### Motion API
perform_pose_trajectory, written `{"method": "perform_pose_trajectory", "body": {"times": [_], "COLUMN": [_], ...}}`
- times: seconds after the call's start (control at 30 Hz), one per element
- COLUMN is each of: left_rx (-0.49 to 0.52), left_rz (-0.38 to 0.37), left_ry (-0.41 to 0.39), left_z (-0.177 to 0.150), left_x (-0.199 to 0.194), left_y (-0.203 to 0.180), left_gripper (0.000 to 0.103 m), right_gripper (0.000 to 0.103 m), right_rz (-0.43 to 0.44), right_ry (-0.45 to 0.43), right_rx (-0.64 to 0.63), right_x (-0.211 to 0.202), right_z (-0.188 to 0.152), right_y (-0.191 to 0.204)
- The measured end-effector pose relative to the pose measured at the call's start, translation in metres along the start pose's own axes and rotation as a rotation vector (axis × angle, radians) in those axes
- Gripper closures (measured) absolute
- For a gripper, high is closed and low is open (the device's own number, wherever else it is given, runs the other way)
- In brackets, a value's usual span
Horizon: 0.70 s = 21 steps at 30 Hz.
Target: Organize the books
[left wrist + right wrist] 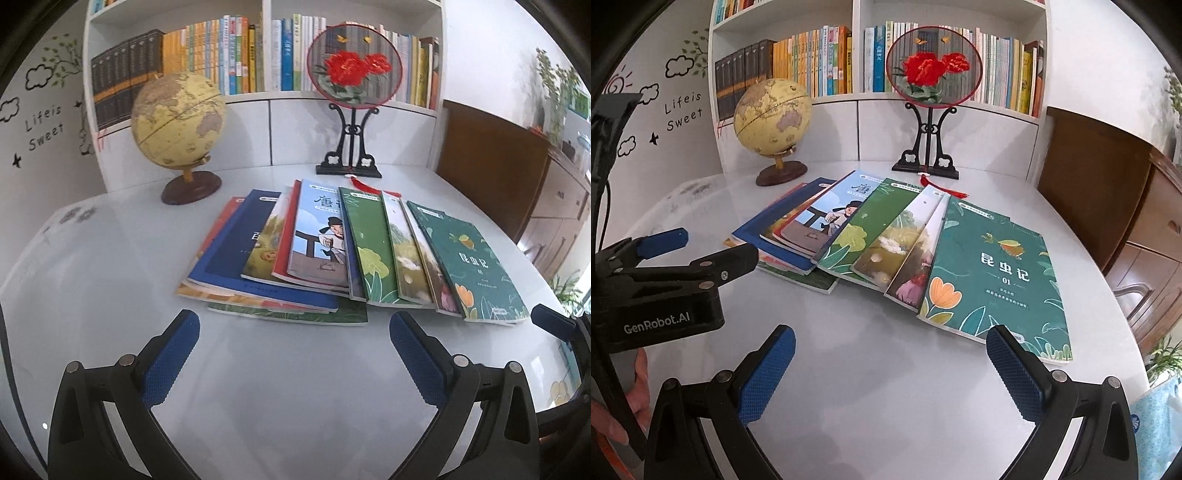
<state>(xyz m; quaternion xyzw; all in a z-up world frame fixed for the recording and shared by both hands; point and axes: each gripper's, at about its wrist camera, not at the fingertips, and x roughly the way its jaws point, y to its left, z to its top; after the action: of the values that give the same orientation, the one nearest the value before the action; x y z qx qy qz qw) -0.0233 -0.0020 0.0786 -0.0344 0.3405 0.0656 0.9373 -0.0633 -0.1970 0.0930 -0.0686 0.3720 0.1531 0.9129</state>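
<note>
So both grippers are just hanging above the white table (92, 266) with nothing in them: the left gripper (294, 334) has its blue-padded fingers spread wide, and the right gripper (891, 350) is spread just as wide. The books (317, 251) are fanned out in a messy overlapping spread in the middle of the table, just past the fingertips. On the far right of the fan sits the dark green book (997, 273) with an orange flower on its cover, lying on top of its neighbours; its near corner is right by the right gripper's right finger, though I can't tell if they actually touch. Further left there's a light blue book (321, 236) with a cartoon figure, overlapping a navy blue book (236, 254), with a green one peeking out underneath at the front. From the right wrist view you can see the left gripper off to the left side, held in a hand (613, 406). Behind the books stand a yellowish globe (179, 110) and a round embroidered fan (354, 64) with red flowers on a black stand, and a white bookshelf (266, 48) full of upright books behind those.
</note>
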Motion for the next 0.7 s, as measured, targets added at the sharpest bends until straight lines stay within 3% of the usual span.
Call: {"method": "perform_pose_trajectory", "body": {"times": [0.4, 0.7], "left_rx": [-0.046, -0.037], "left_rz": [0.035, 0.059], "left_ry": [-0.047, -0.06], "left_z": [-0.014, -0.016], "left_x": [-0.022, -0.026], "left_y": [0.001, -0.002], "left_gripper": [0.001, 0.001], "right_gripper": [0.0, 0.0], "right_rz": [0.014, 0.016], "right_ry": [-0.001, -0.015], "right_rx": [0.063, 0.018], "right_x": [-0.007, -0.011], "right_z": [0.003, 0.001], "right_y": [-0.016, -0.015]}}
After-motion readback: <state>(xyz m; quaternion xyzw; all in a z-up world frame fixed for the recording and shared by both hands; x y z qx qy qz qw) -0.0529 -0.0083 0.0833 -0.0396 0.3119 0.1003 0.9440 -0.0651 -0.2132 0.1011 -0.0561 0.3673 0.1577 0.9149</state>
